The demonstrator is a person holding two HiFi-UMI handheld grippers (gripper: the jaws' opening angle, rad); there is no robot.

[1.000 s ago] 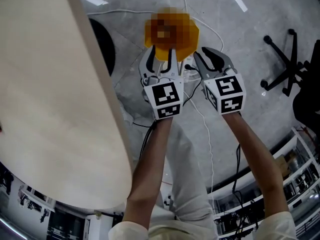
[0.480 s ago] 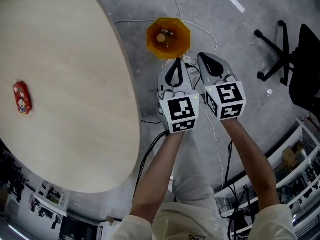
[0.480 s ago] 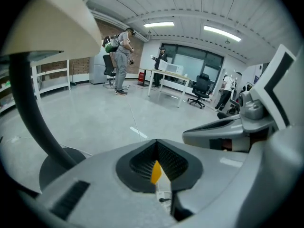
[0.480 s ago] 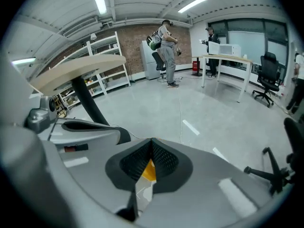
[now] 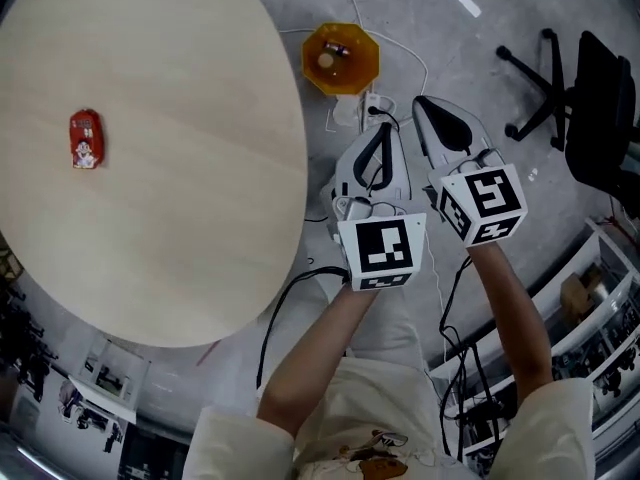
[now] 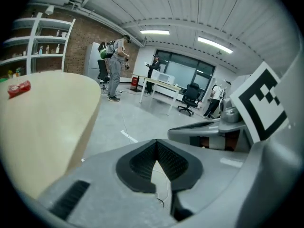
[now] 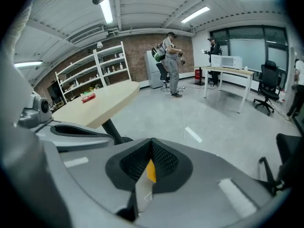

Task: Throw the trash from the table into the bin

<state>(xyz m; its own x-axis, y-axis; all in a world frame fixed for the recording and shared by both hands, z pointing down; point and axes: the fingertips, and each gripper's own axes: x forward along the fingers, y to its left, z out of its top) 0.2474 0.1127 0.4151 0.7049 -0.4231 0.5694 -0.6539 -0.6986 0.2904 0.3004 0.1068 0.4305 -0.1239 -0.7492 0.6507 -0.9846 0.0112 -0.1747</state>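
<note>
— While left claw (image 5: 384, 134) and right claw (image 5: 430, 109) sit pinched shut and empty, where's the trash?
— Small red packet (image 5: 86, 139), on the round pale wooden surface (image 5: 180, 228), well left of both claws, long axis up-down in head view.

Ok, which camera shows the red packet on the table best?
The head view: it looks down on the whole packet, lying flat on the table. The left gripper view shows it at a low angle at the frame's left; the right gripper view shows only a small, distant red speck.
</note>
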